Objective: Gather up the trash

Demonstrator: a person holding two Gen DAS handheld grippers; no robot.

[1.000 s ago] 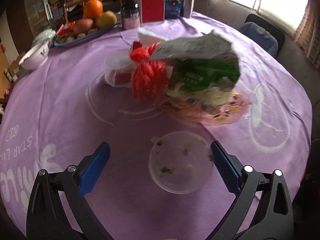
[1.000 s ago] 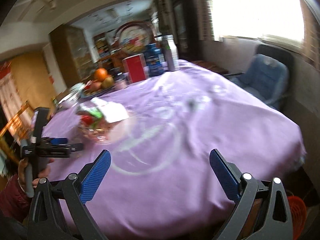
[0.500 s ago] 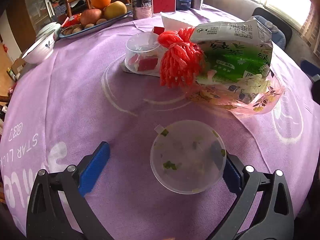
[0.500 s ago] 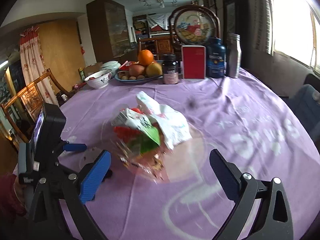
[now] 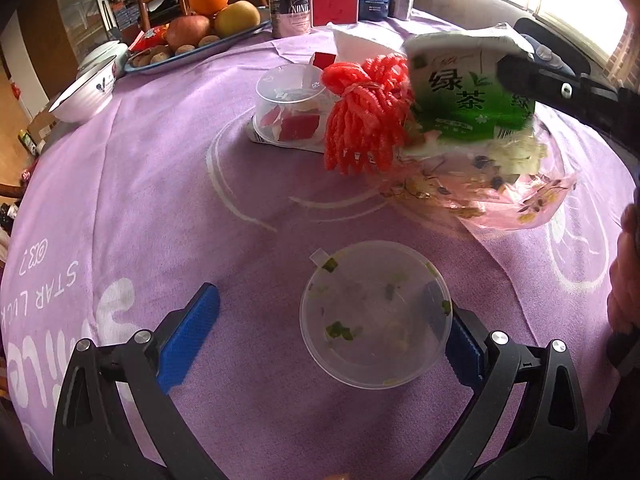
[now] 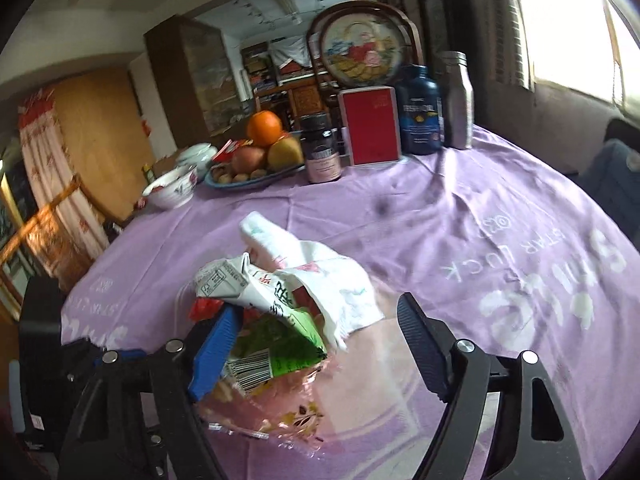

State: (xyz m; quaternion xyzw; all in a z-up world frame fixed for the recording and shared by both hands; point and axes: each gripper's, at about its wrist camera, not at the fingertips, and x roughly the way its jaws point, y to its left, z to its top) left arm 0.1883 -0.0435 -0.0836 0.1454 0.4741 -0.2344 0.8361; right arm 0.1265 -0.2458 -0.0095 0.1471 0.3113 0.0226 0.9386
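Green tea carton [image 6: 276,312] lies tilted — printed end toward right gripper [image 6: 316,344].

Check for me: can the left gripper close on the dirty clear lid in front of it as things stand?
Probably yes. The left gripper is open with the lid lying flat between its jaws on the purple cloth. Nothing sits on the lid, though the right-hand jaw already reaches under its rim, so the flat lid may slip.
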